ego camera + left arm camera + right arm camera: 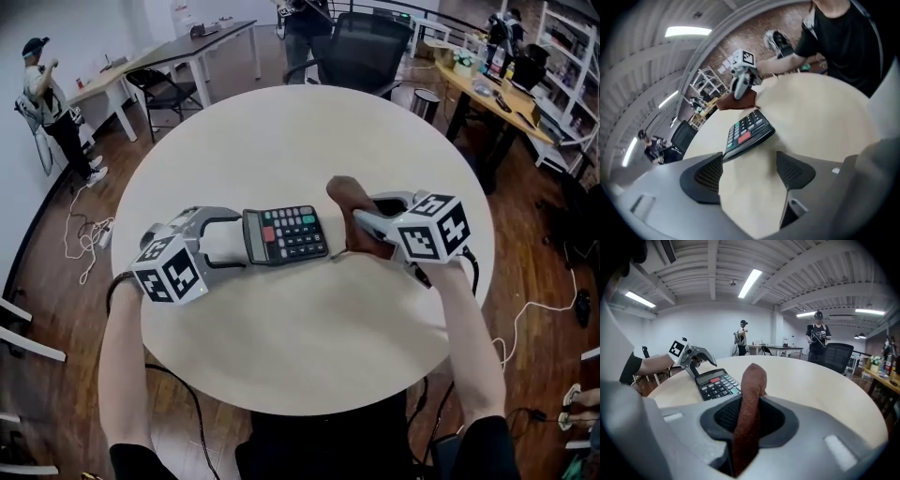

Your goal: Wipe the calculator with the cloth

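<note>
As my head camera looks down, the calculator (286, 234) lies on the round table (309, 141). Left gripper view: my left gripper (750, 166) has its jaws apart over bare tabletop, with the calculator just beyond. Right gripper view: my right gripper (749, 414) is clamped on the brown cloth (752, 383).

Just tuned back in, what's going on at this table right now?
A person at the round table has a gripper in each hand. The right gripper is shut on a brown cloth, which it holds beside one end of the calculator, not on the keys. The left gripper is open at the other end, with only bare table between its pads. The calculator lies flat, keys up.
</note>
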{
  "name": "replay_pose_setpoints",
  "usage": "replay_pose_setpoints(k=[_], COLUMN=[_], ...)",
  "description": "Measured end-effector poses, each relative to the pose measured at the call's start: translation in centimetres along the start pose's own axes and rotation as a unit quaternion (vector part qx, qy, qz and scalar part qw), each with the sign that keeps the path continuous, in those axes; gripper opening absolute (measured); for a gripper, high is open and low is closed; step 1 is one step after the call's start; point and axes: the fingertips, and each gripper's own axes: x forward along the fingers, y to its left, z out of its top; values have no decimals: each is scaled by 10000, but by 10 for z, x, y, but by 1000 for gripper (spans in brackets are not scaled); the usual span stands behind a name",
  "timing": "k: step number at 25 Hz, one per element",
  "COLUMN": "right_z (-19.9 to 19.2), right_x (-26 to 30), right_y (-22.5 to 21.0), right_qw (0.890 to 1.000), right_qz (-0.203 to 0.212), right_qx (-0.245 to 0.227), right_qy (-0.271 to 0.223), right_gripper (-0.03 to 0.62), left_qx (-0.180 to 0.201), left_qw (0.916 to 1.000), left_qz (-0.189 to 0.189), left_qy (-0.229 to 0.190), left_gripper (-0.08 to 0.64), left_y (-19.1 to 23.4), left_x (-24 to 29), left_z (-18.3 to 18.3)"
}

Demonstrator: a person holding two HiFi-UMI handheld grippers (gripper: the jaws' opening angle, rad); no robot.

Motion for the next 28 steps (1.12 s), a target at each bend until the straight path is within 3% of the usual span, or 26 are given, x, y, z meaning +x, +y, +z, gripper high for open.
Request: replay_pose_setpoints(k=[4, 7, 8, 11, 14, 16, 19, 22, 24, 25, 28], right_z=[-7, -16, -18, -19, -21, -23, -24, -19, -12, -9, 0], right_x=[2, 3, 2, -1, -7, -12, -20, -30, -33, -34, -35], right_y=[3, 7, 6, 6, 5, 3, -2, -5, -3, -1, 8], right_qw=[9999, 9997, 9996, 9990, 9985, 9976, 9949, 9898, 9852, 9826, 9748], right_qz=[11, 35, 41, 81, 90, 93, 74, 68, 93, 118, 250], right_qx=[111, 207, 256, 380, 466, 574, 815, 1097, 1271, 1357, 1555], right_qy=[-36, -80, -113, -206, -281, -372, -586, -906, -1145, -1264, -1580], right_gripper=[92, 92, 92, 92, 92, 92, 92, 92, 92, 92, 92], left_qx=[1131, 1792, 1933, 2046, 1785, 1405, 379, -961, -1941, -2461, -3791], left_qw=[9929, 9810, 9778, 9758, 9822, 9888, 9975, 9914, 9744, 9603, 9037], left_qz=[-4, -96, -114, -19, 237, 402, 578, 672, 613, 529, 155], left_qy=[380, 735, 801, 772, 534, 308, -150, -581, -958, -1204, -1985], left_gripper=[361, 288, 230, 131, 118, 107, 77, 69, 67, 67, 63], left_y=[4, 0, -1, -4, -4, -2, 9, 25, 33, 37, 40], left_x=[18, 29, 32, 34, 32, 30, 24, 17, 10, 5, -10], left_z=[11, 10, 11, 15, 24, 32, 46, 51, 52, 52, 59])
